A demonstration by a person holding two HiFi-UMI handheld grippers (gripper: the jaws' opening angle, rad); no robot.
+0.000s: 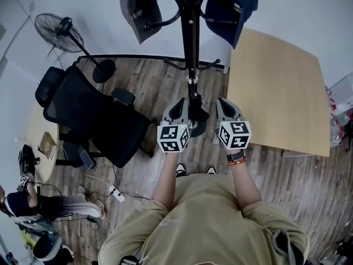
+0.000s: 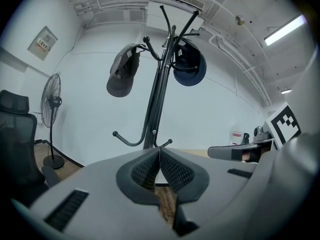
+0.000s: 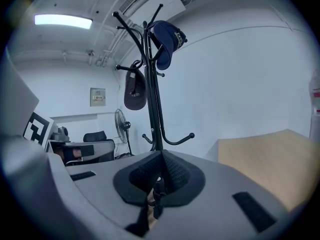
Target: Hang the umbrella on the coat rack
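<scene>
Your coat rack (image 1: pixel 191 37) is glossy black metal, its caps (image 1: pixel 140 10) cloth; the floor (image 1: pixel 149 87) is grainy wood plank, the counter (image 1: pixel 276 87) smooth pale wood.

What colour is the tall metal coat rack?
Black. The tall metal coat rack shows best in the right gripper view.

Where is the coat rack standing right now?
In the head view the coat rack stands top centre, with the black office chair to picture left and the wooden table to picture right.
</scene>
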